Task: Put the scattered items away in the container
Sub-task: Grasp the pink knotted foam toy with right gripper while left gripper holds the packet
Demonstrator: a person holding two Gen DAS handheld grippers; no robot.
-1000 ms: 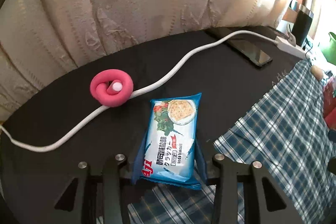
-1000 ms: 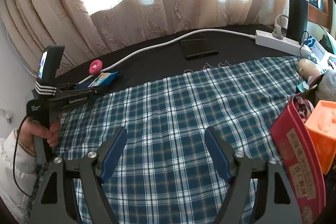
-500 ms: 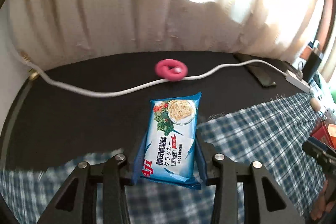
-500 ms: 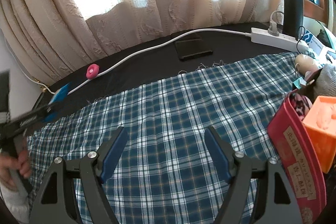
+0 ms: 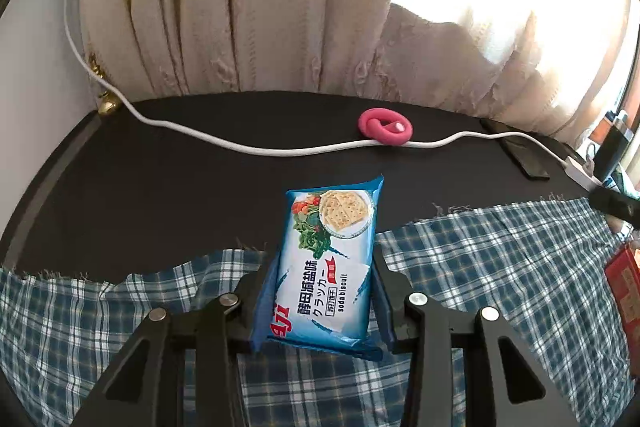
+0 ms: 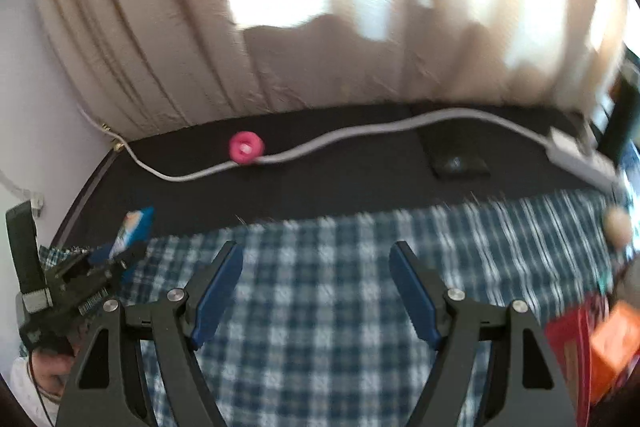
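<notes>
**Soda biscuit packet held over cloth edge; right tool empty**

Left gripper (image 5: 320,291): jaws closed on the blue biscuit packet (image 5: 330,263), which is clamped at its lower half, its printed face up and its far end over the dark table (image 5: 160,195). In the right wrist view the same tool and packet (image 6: 134,231) appear at far left, raised over the cloth's corner.

Plaid cloth (image 5: 500,267): blue-white check, frayed edge, covering the near part of the table.

White cable (image 5: 248,147): runs across the bare table from the wall at left to a power strip (image 6: 580,159) at right.

Pink ring (image 5: 385,127): lies on the table, touching the cable, well beyond the packet.

Black phone (image 6: 460,159): flat on the table, right of the ring.

Right gripper (image 6: 316,291): jaws wide apart, nothing between them, over the cloth; view blurred.

Red container (image 6: 568,359): far right on the cloth, an orange item (image 6: 612,347) inside; details unclear.

Cream curtain (image 5: 280,7): behind the table.
</notes>
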